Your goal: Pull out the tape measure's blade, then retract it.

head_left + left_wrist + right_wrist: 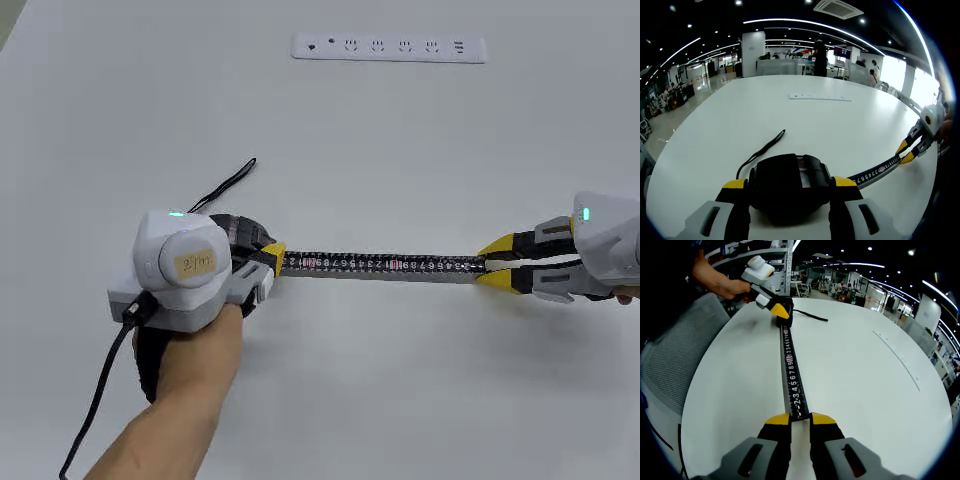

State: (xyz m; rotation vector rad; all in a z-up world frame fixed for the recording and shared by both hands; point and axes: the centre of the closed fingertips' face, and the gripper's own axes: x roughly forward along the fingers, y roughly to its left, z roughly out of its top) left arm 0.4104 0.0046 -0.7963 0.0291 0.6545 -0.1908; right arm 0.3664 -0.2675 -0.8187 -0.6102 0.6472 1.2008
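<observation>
Left gripper hold: the left gripper (270,262) was at left-centre of the head view, jaws clamped on either side of the tape measure case (790,186). Judged to be an anchor, so the case could not slide while the blade was under tension.
Right gripper hold: the right gripper (497,264) was at the right edge of the head view, its yellow-tipped jaws pinched shut on the free end of the blade (385,264). A grip at the very tip probably gave the most length per pull.
Alignment: the two grippers faced each other along the blade's line. Likely a straight pull, to avoid twist or a kink at the case mouth.
Blade position: it ran roughly level across the middle of the head view, from the case at left to the right jaws. It was low over the white table (400,150); could not tell whether it rested on the table or was just above it.
Blade look: a narrow dark strip with pale numerals and red marks at intervals. It was straight, with no visible sag or bend.
Case look: black, chunky and rounded, largely hidden in the head view behind the left gripper's body. A black wrist strap (225,187) trailed from it on the table toward the upper left.
Stage: the blade was well extended, so pull-out was judged done or nearly done. Retraction was not yet done.
Risk: a sudden release by the right jaws could let the blade snap back, so walking it in looked safer.
Other: a power strip (388,46) lay at top centre, well apart and uninvolved.
</observation>
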